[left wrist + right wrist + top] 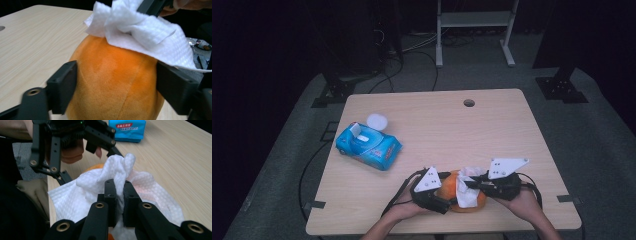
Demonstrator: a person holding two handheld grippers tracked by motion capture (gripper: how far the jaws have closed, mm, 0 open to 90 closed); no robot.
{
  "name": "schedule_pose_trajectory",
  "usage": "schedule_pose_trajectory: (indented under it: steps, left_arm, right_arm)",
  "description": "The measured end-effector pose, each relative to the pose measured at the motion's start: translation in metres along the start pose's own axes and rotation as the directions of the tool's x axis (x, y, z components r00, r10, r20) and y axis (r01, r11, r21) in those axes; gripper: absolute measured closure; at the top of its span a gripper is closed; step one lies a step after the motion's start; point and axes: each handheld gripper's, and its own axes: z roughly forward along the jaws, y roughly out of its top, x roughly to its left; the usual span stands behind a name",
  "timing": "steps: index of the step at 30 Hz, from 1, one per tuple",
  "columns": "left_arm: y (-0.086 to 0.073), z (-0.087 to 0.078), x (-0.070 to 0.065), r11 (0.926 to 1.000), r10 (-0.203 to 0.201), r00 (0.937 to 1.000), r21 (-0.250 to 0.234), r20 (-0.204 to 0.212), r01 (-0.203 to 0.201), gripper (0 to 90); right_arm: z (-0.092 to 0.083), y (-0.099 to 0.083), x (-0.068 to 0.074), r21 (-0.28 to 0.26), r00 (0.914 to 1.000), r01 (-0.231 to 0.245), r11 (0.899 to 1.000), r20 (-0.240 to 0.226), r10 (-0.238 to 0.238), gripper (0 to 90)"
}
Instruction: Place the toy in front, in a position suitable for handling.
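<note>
An orange plush toy [450,184] sits near the table's front edge with a white wipe [467,194] draped over its top. In the left gripper view my left gripper [117,87] has a jaw against each side of the plush [112,75], with the wipe [147,35] lying above. My left gripper [452,197] reaches in from the left in the high view. My right gripper [119,195] is shut on a bunched fold of the wipe [75,195], above the orange plush [96,167]. It comes in from the right [468,184].
A blue pack of wet wipes [369,146] lies on the left of the wooden table [437,130], its flap open, with a round white lid [377,121] just behind it. A cable hole [469,103] sits near the far edge. A white stand is on the floor beyond.
</note>
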Motion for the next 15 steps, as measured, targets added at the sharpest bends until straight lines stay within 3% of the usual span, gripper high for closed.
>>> schedule_pose_trajectory:
  steps: [4,6,8,11,15]
  left_arm:
    - [0.003,-0.003,0.000,0.9999,0.014,0.9994,-0.004,-0.032,-0.014,39.3]
    - [0.003,-0.003,0.001,0.9999,0.006,0.9987,-0.009,-0.051,-0.006,42.8]
    - [0.002,-0.005,0.006,0.9995,-0.029,0.9974,-0.013,-0.066,0.028,43.4]
    - [-0.004,-0.008,0.017,0.9930,-0.116,0.9906,-0.026,-0.071,0.115,43.2]
    - [-0.006,-0.009,0.022,0.9872,-0.158,0.9845,-0.035,-0.076,0.156,42.9]
  right_arm:
    - [-0.001,0.005,0.001,-0.043,0.9996,0.003,0.999,0.028,-0.002,83.5]
    - [-0.004,0.009,0.002,-0.061,0.9993,0.011,0.998,0.036,-0.009,83.5]
    - [-0.006,0.009,0.001,-0.066,0.9989,0.014,0.998,0.046,-0.011,83.5]
    - [-0.012,0.002,-0.005,-0.058,0.9988,-0.008,0.998,0.048,0.011,83.5]
    - [-0.019,-0.011,-0.016,-0.045,0.9970,-0.051,0.998,0.056,0.054,83.5]
